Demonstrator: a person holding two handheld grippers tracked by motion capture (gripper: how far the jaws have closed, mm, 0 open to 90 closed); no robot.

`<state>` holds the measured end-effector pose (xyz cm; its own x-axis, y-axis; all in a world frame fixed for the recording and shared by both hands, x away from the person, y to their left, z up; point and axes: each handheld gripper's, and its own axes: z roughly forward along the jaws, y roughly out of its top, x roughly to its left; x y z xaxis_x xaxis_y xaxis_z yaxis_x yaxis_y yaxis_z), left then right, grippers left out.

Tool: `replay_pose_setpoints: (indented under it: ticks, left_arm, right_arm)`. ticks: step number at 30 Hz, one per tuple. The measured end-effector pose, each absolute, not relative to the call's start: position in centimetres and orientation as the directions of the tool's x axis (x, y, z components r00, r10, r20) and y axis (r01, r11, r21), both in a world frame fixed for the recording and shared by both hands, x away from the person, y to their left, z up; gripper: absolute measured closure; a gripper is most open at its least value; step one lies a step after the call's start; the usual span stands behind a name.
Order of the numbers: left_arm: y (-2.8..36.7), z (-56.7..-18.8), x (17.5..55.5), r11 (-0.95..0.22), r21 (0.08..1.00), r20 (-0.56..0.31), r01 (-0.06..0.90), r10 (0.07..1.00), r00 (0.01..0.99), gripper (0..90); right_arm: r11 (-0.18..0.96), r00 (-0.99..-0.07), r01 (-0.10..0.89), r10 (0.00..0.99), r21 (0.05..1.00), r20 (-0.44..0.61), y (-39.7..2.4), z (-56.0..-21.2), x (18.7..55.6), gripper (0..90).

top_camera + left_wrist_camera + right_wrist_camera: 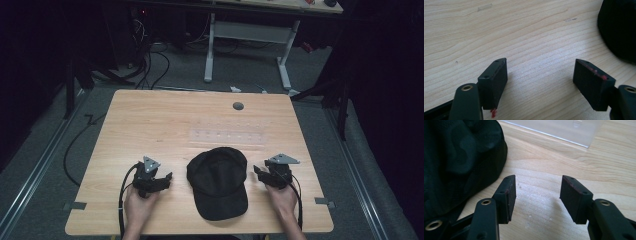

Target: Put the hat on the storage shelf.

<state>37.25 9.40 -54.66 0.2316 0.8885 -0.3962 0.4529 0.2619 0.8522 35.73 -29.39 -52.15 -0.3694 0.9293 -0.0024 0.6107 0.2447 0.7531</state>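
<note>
A: Now, position of the cap [218,181] logged: it lay on the surface [150,125] near the front edge, between the two claws, touching neither.

B: Long axis?

A: Front to back. Crown toward the far side, brim toward the person. So each claw faced a flank of the cap, not the brim.

B: Left claw [162,181]?

A: Jaws stood wide, nothing between them. In the left gripper view, bare wood lay between the pads [495,80], and the cap [619,27] sat off to the upper right, apart from them.

B: Right claw [261,172]?

A: Jaws parted somewhat less wide, also empty. In the right gripper view, the cap's fabric [461,157] lay just beside the left pad [507,195]; whether it brushed it I could not tell. Wood grain showed between the pads.

B: Which was nearer?

A: Judged the right one slightly nearer to the crown's side. A clear plastic sheet [564,130] lay beyond the cap, farther up the surface.

B: Next move turned on what?

A: Probably on each claw travelling inward, toward the cap's flanks.
</note>
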Motion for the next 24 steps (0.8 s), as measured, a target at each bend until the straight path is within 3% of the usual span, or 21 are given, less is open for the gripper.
replay_pose_setpoints:
  ticks: [11,24]
  left_arm:
    - [9.4,-54.7,37.3,0.262,0.852,-0.396,0.453,0.888,0.231,27.9]
    - [9.4,-54.7,37.3,0.261,0.852,-0.395,0.453,0.889,0.233,27.8]
  right_arm:
    - [0.229,-0.371,0.605,0.929,0.762,0.015,-29.9,-51.2,34.1,46.3]
    - [0.224,-0.442,0.557,0.895,0.800,0.057,-28.7,-49.3,33.0,48.5]
